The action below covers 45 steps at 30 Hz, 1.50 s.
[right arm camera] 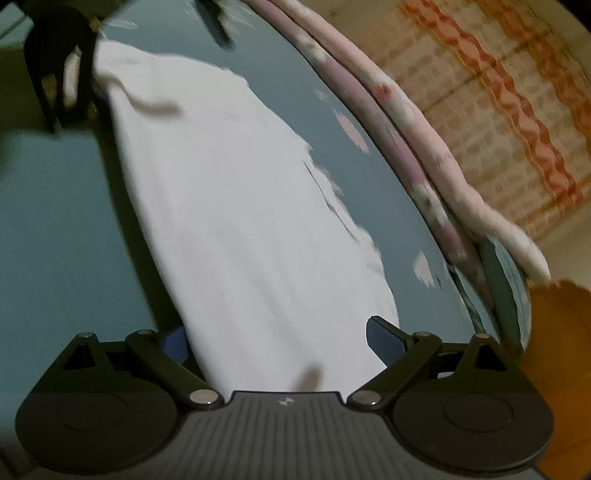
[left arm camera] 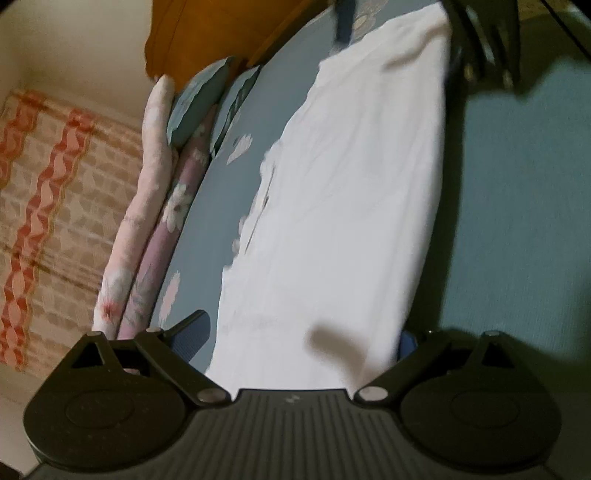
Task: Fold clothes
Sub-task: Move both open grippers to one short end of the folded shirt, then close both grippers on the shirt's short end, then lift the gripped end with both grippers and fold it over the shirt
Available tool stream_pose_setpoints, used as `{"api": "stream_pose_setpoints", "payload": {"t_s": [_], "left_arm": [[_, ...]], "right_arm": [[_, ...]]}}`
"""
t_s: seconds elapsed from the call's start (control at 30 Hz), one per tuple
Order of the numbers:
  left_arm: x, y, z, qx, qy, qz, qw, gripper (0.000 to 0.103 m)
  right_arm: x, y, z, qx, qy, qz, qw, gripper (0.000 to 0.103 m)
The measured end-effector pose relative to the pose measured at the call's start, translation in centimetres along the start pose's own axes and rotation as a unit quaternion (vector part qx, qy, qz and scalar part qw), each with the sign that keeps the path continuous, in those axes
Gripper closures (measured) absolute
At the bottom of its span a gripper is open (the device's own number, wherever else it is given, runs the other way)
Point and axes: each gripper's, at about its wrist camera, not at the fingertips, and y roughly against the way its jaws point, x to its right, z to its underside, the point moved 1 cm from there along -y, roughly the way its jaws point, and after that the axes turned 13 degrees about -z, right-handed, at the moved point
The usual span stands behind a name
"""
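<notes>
White garment (left arm camera: 332, 221) lies flat as a long strip on the blue floral bedsheet (left arm camera: 524, 221). One grey-blue pillow (left arm camera: 201, 107) stands at the headboard end beyond the garment; rolled pink floral bedding (left arm camera: 147, 206) runs along the sheet's far edge, beside the garment. Orange-brown headboard (left arm camera: 207, 33) lies past the pillow. Left gripper (left arm camera: 306, 332) jaws spread wide, straddling one end of the garment, not pinching. Right gripper (right arm camera: 280, 339) likewise wide at the opposite end, nothing gripped.

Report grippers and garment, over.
Left gripper and right gripper both open, straddling opposite ends of white cloth garment. Flat on blue floral bedsheet. Nothing obstructing.
</notes>
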Motion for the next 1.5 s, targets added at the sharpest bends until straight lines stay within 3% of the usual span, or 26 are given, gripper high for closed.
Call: {"api": "stream_pose_setpoints", "payload": {"t_s": [0.13, 0.23, 0.3, 0.33, 0.37, 0.4, 0.47, 0.8, 0.97, 1.1, 1.3, 1.5], "left_arm": [[-1.2, -0.2, 2.8, -0.038, 0.022, 0.001, 0.9990, 0.007], [-1.5, -0.4, 2.5, -0.048, 0.030, 0.020, 0.9982, 0.018], [-0.9, -0.1, 1.9, -0.039, 0.008, 0.031, 0.9987, 0.046], [-0.4, 0.1, 1.6, -0.032, -0.009, 0.035, 0.9988, 0.054], [0.2, 0.4, 1.4, -0.025, -0.025, 0.042, 0.9985, 0.070], [0.7, 0.6, 1.4, -0.021, -0.036, 0.051, 0.9978, 0.085], [1.5, 0.9, 1.5, -0.015, -0.052, 0.064, 0.9965, 0.101], [-0.4, 2.6, 1.4, -0.007, -0.034, 0.092, 0.9952, 0.103], [-2.6, 3.9, 0.8, -0.007, -0.008, 0.089, 0.9960, 0.103], [-3.6, 5.6, 0.8, -0.011, 0.000, 0.095, 0.9954, 0.103], [-2.5, 11.0, 0.9, -0.010, -0.017, 0.134, 0.9908, 0.103], [-1.8, 16.5, 1.4, -0.016, -0.018, 0.155, 0.9876, 0.103]], "right_arm": [[1.9, 0.7, 3.0, -0.023, -0.025, 0.015, 0.999, 0.008], [2.0, 0.8, 3.4, -0.031, -0.029, 0.005, 0.999, 0.033], [1.4, 0.5, 3.0, -0.035, -0.026, -0.009, 0.999, 0.061], [1.1, 0.4, 2.8, -0.038, -0.021, -0.015, 0.999, 0.069], [0.8, 0.3, 2.7, -0.041, -0.017, -0.021, 0.999, 0.083], [0.4, 0.2, 2.6, -0.043, -0.014, -0.027, 0.999, 0.085], [0.2, 0.4, 2.8, -0.043, -0.017, -0.031, 0.998, 0.088], [2.3, 1.7, 2.7, -0.039, -0.049, -0.097, 0.993, 0.097], [2.3, 4.2, 2.1, -0.032, -0.023, -0.091, 0.995, 0.098], [2.6, 6.7, 1.7, -0.026, -0.045, -0.117, 0.992, 0.099], [0.8, 10.3, 2.1, -0.036, -0.075, -0.165, 0.983, 0.098], [-3.7, 14.3, 3.1, -0.055, -0.082, -0.198, 0.975, 0.098]]}}
